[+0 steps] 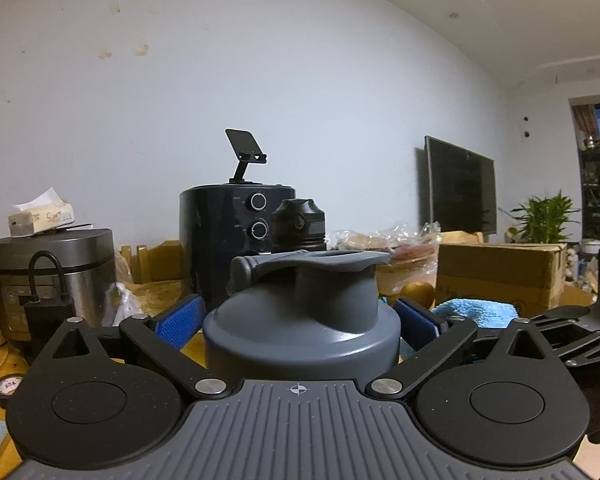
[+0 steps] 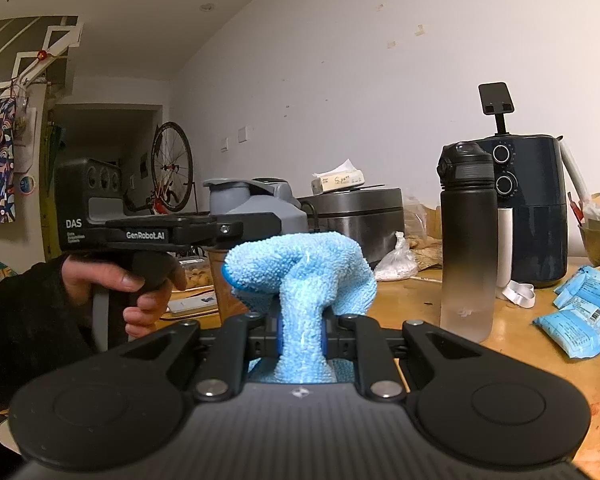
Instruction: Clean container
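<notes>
Left wrist view: the left gripper [image 1: 299,322] is reaching level around a grey plastic jug [image 1: 302,328], its blue-padded jaws sitting on either side of the rounded shoulder. Whether the pads are actually pressing on it cannot be told from here.

In the right wrist view, the right gripper [image 2: 301,338] is clenching a fluffy light-blue cloth [image 2: 300,276], which is bulging above the jaws in a soft looped bunch. The jug is sitting just behind and to the left of the cloth, beside the person's hand [image 2: 140,288] on the left gripper's handle.

The jug looks smooth and matte, with a domed top and a flip spout cap, so wiping pressure could be twisting it out of a loose hold. A tall dark bottle [image 2: 467,240], frosted at its base, is standing nearby on the glossy wooden surface [image 2: 520,328] and could be getting knocked over. The floppy cloth might also be slipping from the jaws.
</notes>
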`<state>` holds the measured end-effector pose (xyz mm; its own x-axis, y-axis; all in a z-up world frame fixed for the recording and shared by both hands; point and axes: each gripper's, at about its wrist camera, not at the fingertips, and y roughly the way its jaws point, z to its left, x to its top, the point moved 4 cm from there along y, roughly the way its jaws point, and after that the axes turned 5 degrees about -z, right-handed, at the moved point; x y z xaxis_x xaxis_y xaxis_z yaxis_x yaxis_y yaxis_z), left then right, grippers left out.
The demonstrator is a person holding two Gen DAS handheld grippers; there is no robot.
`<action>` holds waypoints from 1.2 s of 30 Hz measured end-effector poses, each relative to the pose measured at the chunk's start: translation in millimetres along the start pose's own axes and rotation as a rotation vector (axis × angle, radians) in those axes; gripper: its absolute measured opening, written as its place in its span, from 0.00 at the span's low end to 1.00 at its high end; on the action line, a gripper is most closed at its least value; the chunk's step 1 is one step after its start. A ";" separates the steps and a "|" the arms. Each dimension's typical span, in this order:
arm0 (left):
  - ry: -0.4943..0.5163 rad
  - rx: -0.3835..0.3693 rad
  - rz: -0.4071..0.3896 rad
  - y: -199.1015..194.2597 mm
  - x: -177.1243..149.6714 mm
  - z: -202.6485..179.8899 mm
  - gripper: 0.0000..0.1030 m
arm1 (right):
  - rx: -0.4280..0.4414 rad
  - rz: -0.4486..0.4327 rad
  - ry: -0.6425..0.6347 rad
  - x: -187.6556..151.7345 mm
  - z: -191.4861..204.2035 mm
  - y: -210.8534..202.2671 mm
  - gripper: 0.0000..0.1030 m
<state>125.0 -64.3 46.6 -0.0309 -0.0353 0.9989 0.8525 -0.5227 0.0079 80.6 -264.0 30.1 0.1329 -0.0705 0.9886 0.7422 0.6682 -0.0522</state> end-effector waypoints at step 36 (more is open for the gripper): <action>-0.020 0.299 -0.028 3.1 0.9 -25.3 1.00 | -0.519 -0.031 -0.010 1.0 5.5 11.3 0.12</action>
<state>114.4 -87.5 46.4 -0.0486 -0.0059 0.9988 0.9675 -0.2487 0.0456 85.5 -252.5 31.3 0.1017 -0.0757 0.9919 0.9739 0.2107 -0.0838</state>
